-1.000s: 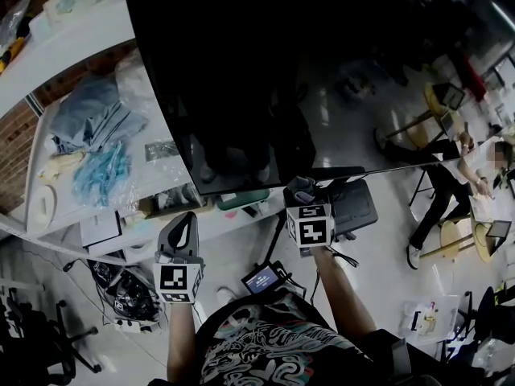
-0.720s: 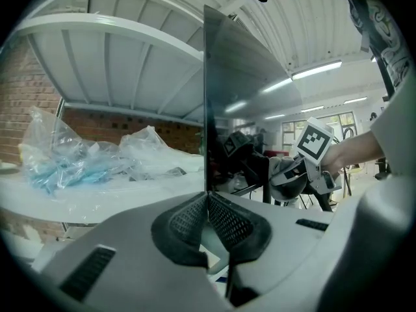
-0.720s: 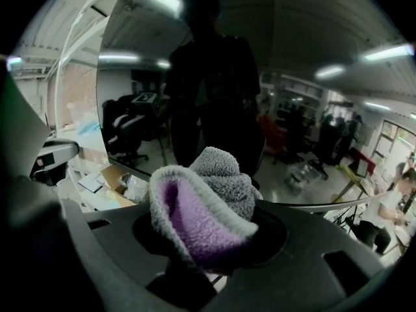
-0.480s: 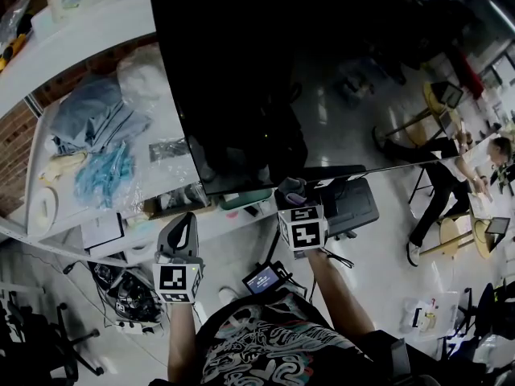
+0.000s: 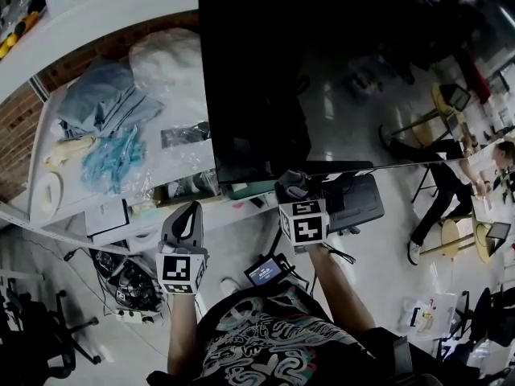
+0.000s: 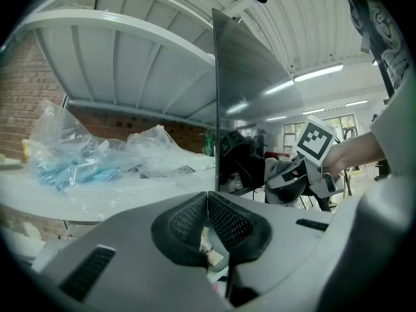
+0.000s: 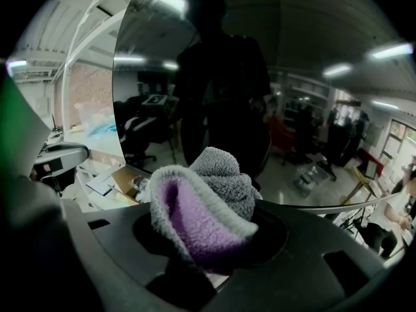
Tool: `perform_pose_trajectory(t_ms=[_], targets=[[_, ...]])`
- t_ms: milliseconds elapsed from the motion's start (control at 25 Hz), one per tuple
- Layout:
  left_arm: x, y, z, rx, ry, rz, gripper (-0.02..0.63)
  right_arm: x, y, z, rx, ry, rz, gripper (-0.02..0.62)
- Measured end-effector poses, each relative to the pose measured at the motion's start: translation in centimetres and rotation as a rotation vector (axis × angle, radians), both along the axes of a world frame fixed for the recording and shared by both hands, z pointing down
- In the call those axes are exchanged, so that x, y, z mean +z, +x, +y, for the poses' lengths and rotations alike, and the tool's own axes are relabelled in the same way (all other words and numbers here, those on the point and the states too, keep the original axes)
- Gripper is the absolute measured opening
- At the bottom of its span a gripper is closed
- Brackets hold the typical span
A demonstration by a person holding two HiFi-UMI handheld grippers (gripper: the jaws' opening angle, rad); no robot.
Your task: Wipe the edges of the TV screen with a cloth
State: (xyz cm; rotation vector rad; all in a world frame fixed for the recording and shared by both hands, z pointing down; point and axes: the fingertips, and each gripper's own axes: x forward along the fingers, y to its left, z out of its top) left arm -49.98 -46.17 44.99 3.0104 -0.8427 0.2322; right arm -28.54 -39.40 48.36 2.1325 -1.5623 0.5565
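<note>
**Head view.** The TV screen [image 5: 346, 71] fills the upper middle and right, dark and glossy, with the room reflected in it. The right tongs [image 5: 294, 190] are held at its lower edge, close to the lower left corner, with the cloth [image 5: 290, 185] at their tip against that edge; actual contact cannot be confirmed. The left tongs [image 5: 190, 212] hang lower and to the left, clear of the screen and below the front of the table [image 5: 181, 161]. On the table, left of the screen, lie clear plastic bags [image 5: 109, 155] with blue contents. A small lit display [image 5: 262, 271] sits on the floor between the person's arms.

**Left gripper view.** The tongs are clenched, the ribbed pads [image 6: 224, 220] meeting at the tips with nothing gripped between them. Beyond them the left edge of the screen stands upright. The plastic bags lie on the table to its left, and the right tongs with their marker cube [image 6: 316, 140] show to its right.

**Right gripper view.** The tongs are clamped on the cloth, a bunched fleece that is grey outside and purple inside. It bulges up between the jaws, directly before the screen. The glass reflects a dark standing figure and ceiling lights.
</note>
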Motion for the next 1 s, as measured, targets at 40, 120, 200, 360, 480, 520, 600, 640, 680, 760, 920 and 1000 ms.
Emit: perform_pose_trajectory(t_ms=[40, 120, 200, 360, 480, 520, 600, 640, 680, 760, 920, 1000], targets=[[0.1, -0.1, 0.0, -0.001, -0.001, 0.001, 0.018, 0.0, -0.2, -0.1, -0.001, -0.001, 0.000, 0.209], [0.2, -0.4, 0.0, -0.003, -0.003, 0.004, 0.017, 0.1, -0.5, -0.2, -0.005, -0.002, -0.001, 0.209], [0.2, -0.6, 0.0, -0.004, -0.004, 0.004, 0.017, 0.1, -0.9, -0.4, -0.011, -0.003, -0.004, 0.209], [0.3, -0.8, -0.3, -0.005, -0.005, 0.001, 0.018, 0.1, -1.5, -0.8, -0.021, 0.000, -0.009, 0.209], [0.3, -1.1, -0.5, -0.007, -0.007, 0.000, 0.017, 0.1, -1.9, -1.0, -0.023, -0.002, -0.018, 0.209], [0.4, -1.2, -0.5, -0.008, -0.007, -0.001, 0.018, 0.1, -2.0, -1.1, -0.023, -0.002, -0.022, 0.209], [0.4, -1.4, -0.6, -0.010, -0.008, -0.002, 0.017, 0.1, -2.1, -1.2, -0.024, -0.002, -0.027, 0.209], [0.4, -1.5, -0.7, -0.011, -0.009, -0.001, 0.017, 0.1, -2.2, -1.2, -0.025, -0.002, -0.028, 0.209], [0.4, -1.5, -0.8, -0.012, -0.010, 0.000, 0.017, 0.1, -2.3, -1.3, -0.026, -0.002, -0.028, 0.209], [0.5, -1.7, -1.0, -0.015, -0.014, 0.001, 0.018, 0.0, -2.6, -1.5, -0.028, -0.001, -0.029, 0.209], [0.8, -2.0, -1.1, -0.018, -0.020, -0.001, 0.017, 0.0, -3.1, -1.8, -0.034, 0.000, -0.034, 0.209], [0.9, -2.1, -1.3, -0.018, -0.020, 0.000, 0.018, 0.0, -3.4, -2.0, -0.037, 0.001, -0.038, 0.209]])
